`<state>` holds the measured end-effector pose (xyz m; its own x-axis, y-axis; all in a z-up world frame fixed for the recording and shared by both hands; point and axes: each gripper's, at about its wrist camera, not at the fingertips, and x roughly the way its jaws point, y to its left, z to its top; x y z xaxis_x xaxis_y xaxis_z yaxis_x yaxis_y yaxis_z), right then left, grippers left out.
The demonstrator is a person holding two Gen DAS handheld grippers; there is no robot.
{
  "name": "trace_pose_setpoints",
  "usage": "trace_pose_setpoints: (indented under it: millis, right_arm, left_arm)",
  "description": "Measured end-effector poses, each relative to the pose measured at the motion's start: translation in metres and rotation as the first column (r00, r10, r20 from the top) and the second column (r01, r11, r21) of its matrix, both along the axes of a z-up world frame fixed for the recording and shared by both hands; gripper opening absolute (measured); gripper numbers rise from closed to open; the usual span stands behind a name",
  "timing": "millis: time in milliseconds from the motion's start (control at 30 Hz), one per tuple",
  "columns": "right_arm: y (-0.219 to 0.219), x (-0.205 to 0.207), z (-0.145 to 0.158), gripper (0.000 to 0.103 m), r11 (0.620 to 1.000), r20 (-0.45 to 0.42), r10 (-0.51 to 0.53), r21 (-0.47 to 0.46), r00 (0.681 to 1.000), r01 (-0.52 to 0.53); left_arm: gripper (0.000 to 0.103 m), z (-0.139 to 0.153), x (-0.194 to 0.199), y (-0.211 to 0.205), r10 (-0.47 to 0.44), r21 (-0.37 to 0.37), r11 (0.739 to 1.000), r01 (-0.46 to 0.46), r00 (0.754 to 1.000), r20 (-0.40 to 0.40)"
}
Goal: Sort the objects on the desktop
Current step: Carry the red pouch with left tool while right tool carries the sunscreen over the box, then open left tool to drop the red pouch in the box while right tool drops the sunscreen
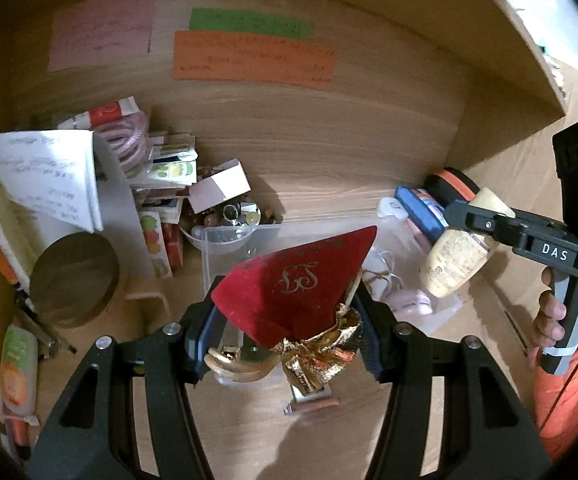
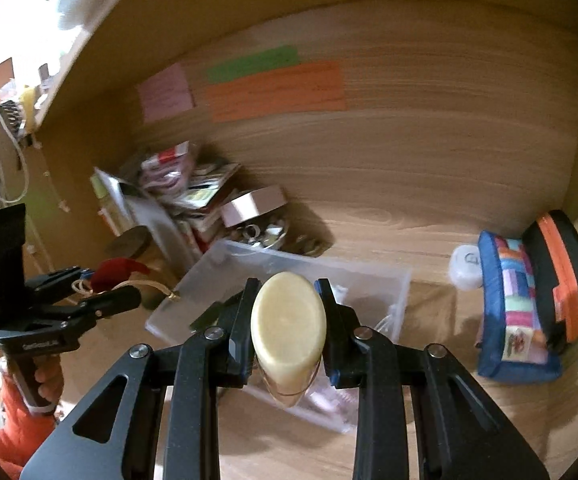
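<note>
My left gripper (image 1: 285, 332) is shut on a red velvet pouch (image 1: 293, 284) with a gold tie, held above the near edge of a clear plastic box (image 1: 233, 240). My right gripper (image 2: 289, 320) is shut on a cream lotion bottle (image 2: 287, 330), cap end toward the camera, held above the same box (image 2: 369, 280). In the left wrist view the right gripper (image 1: 485, 216) holds the bottle (image 1: 455, 264) over the box's right side. In the right wrist view the left gripper (image 2: 85, 284) and pouch (image 2: 115, 270) are at the left.
A pile of cards, notebook, small boxes and a bowl of trinkets (image 1: 233, 216) sits back left. A round wooden lid (image 1: 73, 276) and an orange tube (image 1: 17, 372) lie at left. A patchwork pouch (image 2: 517, 304) and a black-orange case (image 2: 561, 276) stand at right. Coloured notes (image 1: 253, 60) hang on the back wall.
</note>
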<state>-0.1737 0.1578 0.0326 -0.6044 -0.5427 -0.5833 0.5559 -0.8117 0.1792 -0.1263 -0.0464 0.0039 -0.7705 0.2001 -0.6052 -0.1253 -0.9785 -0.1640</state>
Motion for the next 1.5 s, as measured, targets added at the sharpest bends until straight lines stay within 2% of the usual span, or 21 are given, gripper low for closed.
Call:
trace_pose_setpoints:
  millis: [200, 367, 700, 833, 900, 1033, 1200, 1400, 1500]
  right_arm:
    - [-0.001, -0.023, -0.014, 0.024, 0.999, 0.025, -0.027, 0.025, 0.999, 0.026]
    - [0.0, -0.04, -0.024, 0.024, 0.995, 0.012, -0.071, 0.067, 0.997, 0.07]
    - [0.009, -0.062, -0.051, 0.024, 0.993, 0.058, -0.094, 0.074, 0.994, 0.09]
    - [0.004, -0.063, -0.057, 0.024, 0.993, 0.057, -0.075, 0.092, 0.996, 0.069]
    - [0.004, -0.062, -0.057, 0.024, 0.994, 0.053, -0.071, 0.092, 0.996, 0.066]
    - [-0.001, -0.061, -0.059, 0.025, 0.993, 0.042, -0.07, 0.099, 0.997, 0.065]
    - [-0.016, -0.062, -0.073, 0.025, 0.983, 0.043, -0.06, 0.178, 0.997, 0.052]
    - [-0.027, -0.06, -0.083, 0.029, 0.974, 0.04, -0.044, 0.222, 0.998, 0.034]
    - [-0.029, -0.055, -0.079, 0.044, 0.973, 0.026, -0.024, 0.23, 0.999, 0.018]
  left_arm:
    - [0.057, -0.007, -0.023, 0.005, -0.014, 0.003, 1.0, 0.014, 1.0, 0.019]
    - [0.057, -0.021, -0.045, 0.012, -0.027, -0.011, 1.0, 0.028, 0.998, 0.062]
    - [0.057, -0.051, -0.081, 0.023, -0.038, -0.032, 0.999, 0.043, 0.989, 0.142]
    - [0.057, -0.065, -0.087, 0.033, -0.044, -0.06, 0.997, 0.055, 0.984, 0.171]
    - [0.057, -0.069, -0.09, 0.036, -0.063, -0.043, 0.996, 0.072, 0.98, 0.191]
    - [0.059, -0.073, -0.092, 0.043, -0.069, -0.058, 0.995, 0.082, 0.978, 0.197]
    - [0.066, -0.076, -0.092, 0.047, -0.069, -0.08, 0.993, 0.087, 0.977, 0.2]
    - [0.067, -0.074, -0.091, 0.047, -0.074, -0.078, 0.993, 0.091, 0.978, 0.196]
    - [0.076, -0.071, -0.088, 0.046, -0.051, -0.107, 0.992, 0.072, 0.982, 0.182]
